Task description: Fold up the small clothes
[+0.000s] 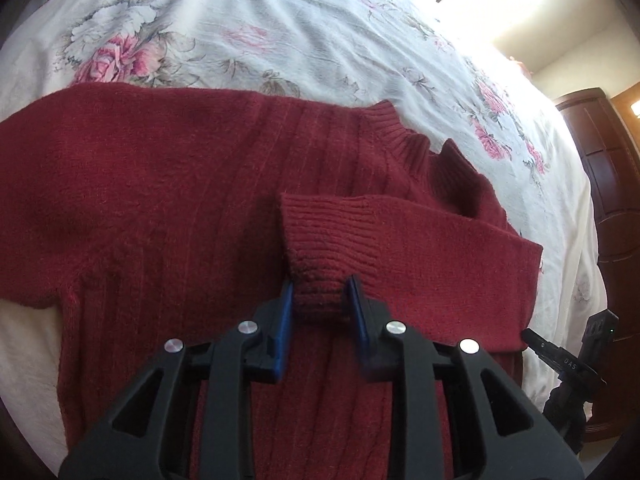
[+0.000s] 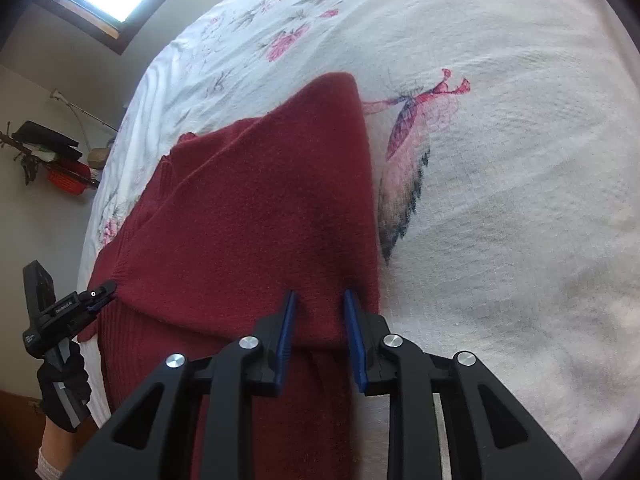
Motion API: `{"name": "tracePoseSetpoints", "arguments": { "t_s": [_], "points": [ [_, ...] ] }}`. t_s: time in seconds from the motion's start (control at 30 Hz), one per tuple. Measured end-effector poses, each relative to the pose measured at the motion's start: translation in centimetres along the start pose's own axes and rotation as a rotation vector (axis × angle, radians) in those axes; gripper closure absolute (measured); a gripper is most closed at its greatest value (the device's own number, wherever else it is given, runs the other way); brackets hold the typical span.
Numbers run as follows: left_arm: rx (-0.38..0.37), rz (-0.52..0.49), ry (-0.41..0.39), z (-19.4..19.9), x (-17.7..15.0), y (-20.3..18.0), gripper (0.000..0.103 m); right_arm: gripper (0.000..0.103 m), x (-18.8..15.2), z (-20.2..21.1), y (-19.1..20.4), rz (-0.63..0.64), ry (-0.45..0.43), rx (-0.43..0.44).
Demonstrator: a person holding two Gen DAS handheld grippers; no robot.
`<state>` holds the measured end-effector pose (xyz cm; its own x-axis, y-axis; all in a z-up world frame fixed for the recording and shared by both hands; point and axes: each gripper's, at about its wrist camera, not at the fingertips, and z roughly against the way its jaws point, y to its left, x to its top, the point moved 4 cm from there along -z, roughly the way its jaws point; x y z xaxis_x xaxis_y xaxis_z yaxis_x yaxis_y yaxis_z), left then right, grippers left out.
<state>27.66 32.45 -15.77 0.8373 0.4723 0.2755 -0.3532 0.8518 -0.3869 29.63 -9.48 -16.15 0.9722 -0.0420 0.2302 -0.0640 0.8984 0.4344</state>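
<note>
- One dark red knit sweater [image 1: 168, 184], lying flat on the floral bedspread [image 1: 248, 16]; its ribbed collar [image 1: 404, 136] sits toward 1 o'clock in the left wrist view.
- One sleeve folded across the body, its ribbed cuff [image 1: 320, 236] at centre.
- Left gripper [image 1: 320, 300]: one, blue pads [image 1: 285, 320] on either side of the cuff's lower edge, fabric bunched between them (clenched on the cuff).
- Right gripper [image 2: 320, 312]: one, jaws parted over a fold of sweater at 6 o'clock; pads flank the cloth, but whether they pinch it I cannot tell.
- One black-gloved hand [image 2: 66, 384] at 8 o'clock in the right wrist view, holding the left gripper's handle.
- Writing: white lettering on each gripper body, too small to read.
- One dark wooden cabinet [image 1: 612, 184] at 3 o'clock.
</note>
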Motion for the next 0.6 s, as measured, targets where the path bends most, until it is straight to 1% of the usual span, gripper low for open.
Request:
{"name": "tracePoseSetpoints", "arguments": {
  "t_s": [0.03,0.07,0.1,0.13,0.17,0.23,0.33,0.4,0.5,0.53,0.57,0.6],
  "points": [
    [0.007,0.006,-0.015,0.7,0.1,0.5,0.078,0.079,0.0,0.2,0.1,0.005,0.002,-0.008],
    [-0.001,0.01,-0.026,1.4,0.1,0.8,0.078,0.078,0.0,0.5,0.3,0.015,0.003,-0.017],
    [-0.024,0.022,-0.027,2.2,0.0,1.2,0.076,0.078,0.0,1.0,0.7,0.026,-0.005,-0.026],
    [-0.059,0.04,-0.026,3.0,-0.2,1.5,0.073,0.076,0.1,1.6,1.2,0.037,-0.024,-0.024],
    [-0.086,0.052,-0.026,3.6,-0.3,1.6,0.072,0.071,0.1,2.4,1.7,0.045,-0.044,-0.01],
    [-0.106,0.05,-0.019,4.1,-0.8,1.5,0.07,0.068,0.1,3.2,2.9,0.067,-0.067,0.018],
    [-0.14,0.069,0.027,2.6,-1.6,0.9,0.065,0.067,0.0,2.6,4.7,0.11,-0.047,0.005],
    [-0.172,0.116,0.051,1.0,-1.8,0.7,0.065,0.067,-0.2,1.4,5.5,0.138,-0.018,-0.028],
    [-0.2,0.193,0.073,-1.6,-1.2,0.8,0.065,0.067,-0.6,-0.1,5.7,0.136,0.008,-0.039],
    [-0.198,0.213,0.063,-2.1,-0.9,1.0,0.072,0.067,-0.7,-0.4,5.5,0.129,0.01,-0.041],
    [-0.19,0.225,0.046,-2.3,-0.4,1.1,0.081,0.067,-0.8,-0.8,5.2,0.123,0.012,-0.04],
    [-0.192,0.232,0.024,-2.2,0.0,1.2,0.092,0.067,-0.9,-1.1,5.0,0.118,0.015,-0.038]
  ]
}}
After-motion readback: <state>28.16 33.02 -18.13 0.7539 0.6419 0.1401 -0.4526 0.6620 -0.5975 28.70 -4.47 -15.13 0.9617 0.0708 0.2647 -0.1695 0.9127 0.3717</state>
